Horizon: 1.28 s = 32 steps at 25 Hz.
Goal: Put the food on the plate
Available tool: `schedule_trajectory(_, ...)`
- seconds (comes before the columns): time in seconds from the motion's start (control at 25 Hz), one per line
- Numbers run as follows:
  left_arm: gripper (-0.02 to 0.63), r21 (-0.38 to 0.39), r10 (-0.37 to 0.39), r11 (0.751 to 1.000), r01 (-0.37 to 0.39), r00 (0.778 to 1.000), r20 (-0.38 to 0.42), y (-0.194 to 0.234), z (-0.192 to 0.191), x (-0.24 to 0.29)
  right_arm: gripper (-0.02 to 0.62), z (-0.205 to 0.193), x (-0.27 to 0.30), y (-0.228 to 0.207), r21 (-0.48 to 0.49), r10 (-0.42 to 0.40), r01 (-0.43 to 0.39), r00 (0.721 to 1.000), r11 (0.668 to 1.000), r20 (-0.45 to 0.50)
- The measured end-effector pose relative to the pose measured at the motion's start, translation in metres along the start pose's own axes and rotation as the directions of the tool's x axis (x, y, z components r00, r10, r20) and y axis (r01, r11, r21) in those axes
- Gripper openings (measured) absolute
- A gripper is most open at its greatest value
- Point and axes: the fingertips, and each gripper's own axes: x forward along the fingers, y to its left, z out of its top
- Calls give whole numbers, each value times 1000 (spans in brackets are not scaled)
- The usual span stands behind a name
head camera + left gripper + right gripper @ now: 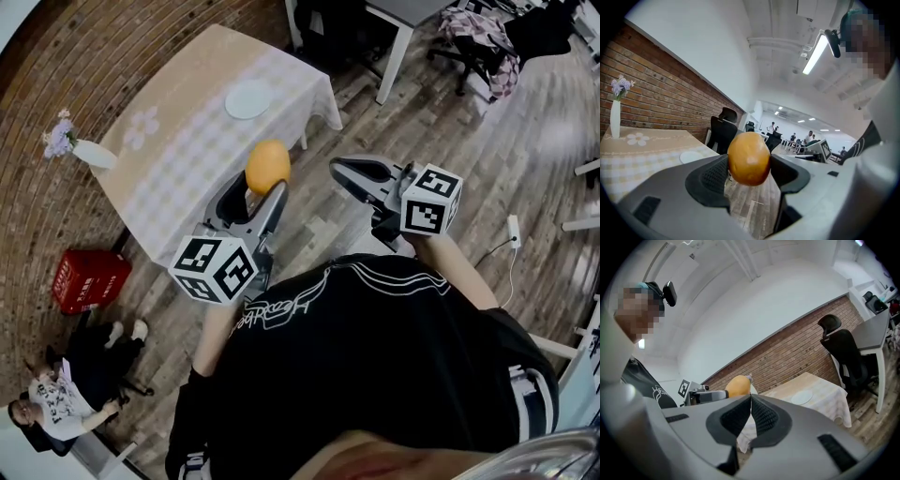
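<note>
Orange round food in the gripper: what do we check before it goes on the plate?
1. Round orange food sits between the left gripper's jaws: ok.
2. Grip tight enough not to slip: cannot tell.
3. Round white plate has nothing on it: ok.
4. Food is above the plate: not ok. It hangs short of the checked-cloth table, with wooden floor under it.
5. Right gripper is shut, holds nothing and sits to the side: ok.
6. White vase of purple flowers stands at the far end, apart from the plate: ok.

White-printed black T-shirt (375, 366); grey hand-held grippers (265, 191) (341, 170) with black-white marker cubes (214, 269) (431, 200).
</note>
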Motion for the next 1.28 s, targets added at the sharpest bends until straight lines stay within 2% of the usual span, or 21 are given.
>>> schedule_trajectory(0.32,279,-23,14,1000,-15,1000,-13,39,9,23,-3,11,25,-26,16,-15,15,1000,1000,-10)
schedule_trajectory(0.6,279,-32,49,998,-50,998,-29,58,11,45,-3,17,42,-51,39,14,-13,999,999,-30)
schedule_trajectory(1.28,279,-101,200,973,-206,977,-69,155,43,140,-3,69,123,-176,96,113,-104,989,990,-94)
